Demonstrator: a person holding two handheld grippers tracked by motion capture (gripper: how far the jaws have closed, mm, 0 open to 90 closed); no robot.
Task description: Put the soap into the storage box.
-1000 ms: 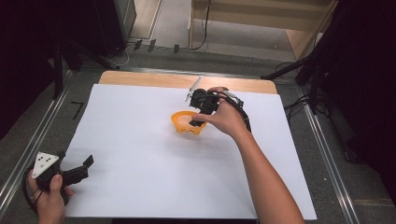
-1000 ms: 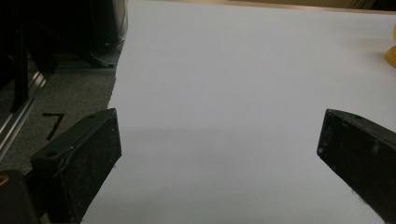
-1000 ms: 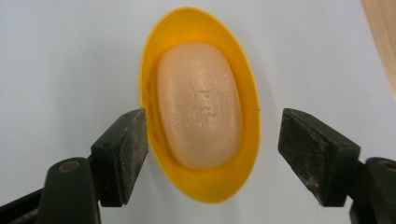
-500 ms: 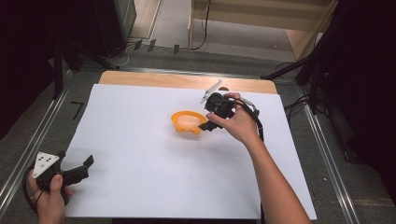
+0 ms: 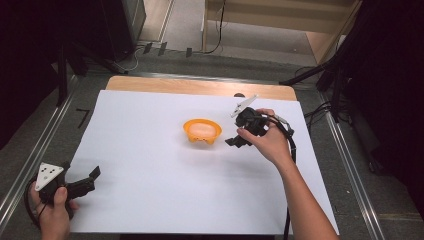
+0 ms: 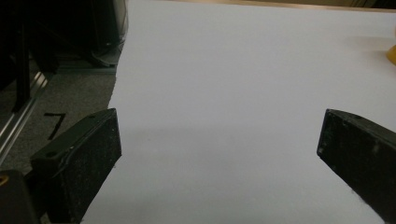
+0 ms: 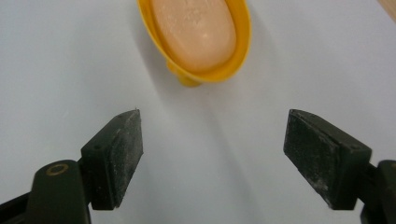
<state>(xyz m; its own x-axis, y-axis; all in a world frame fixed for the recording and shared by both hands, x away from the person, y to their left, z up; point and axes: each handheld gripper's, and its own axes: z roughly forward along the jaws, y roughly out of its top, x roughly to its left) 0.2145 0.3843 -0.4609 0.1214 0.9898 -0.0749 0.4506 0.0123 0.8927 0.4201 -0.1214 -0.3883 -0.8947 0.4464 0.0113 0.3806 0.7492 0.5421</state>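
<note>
An orange soap dish (image 5: 189, 129) holding a peach bar of soap (image 5: 202, 130) stands mid-table on the white sheet (image 5: 150, 165). My right gripper (image 5: 234, 141) hovers just right of the dish, apart from it and pointing toward it. Its jaws stand open with nothing between them and have just been closing slightly. In the right gripper view the dish (image 7: 243, 46) and soap (image 7: 196, 28) lie beyond the right gripper (image 7: 212, 135). My left gripper (image 5: 92, 180) rests at the sheet's near left corner, open and empty. The left gripper (image 6: 219, 140) faces bare sheet, the dish (image 6: 392, 53) at the far right edge.
The wooden tabletop (image 5: 175, 86) shows along the far edge of the sheet. Metal rails (image 5: 30, 165) run along both sides of the table. A black cable (image 5: 290, 145) trails from the right gripper along the forearm.
The right gripper has drawn back to the right, off the dish, with its jaws wider than a second ago. The dish and soap stay put. The left hand has not moved.
</note>
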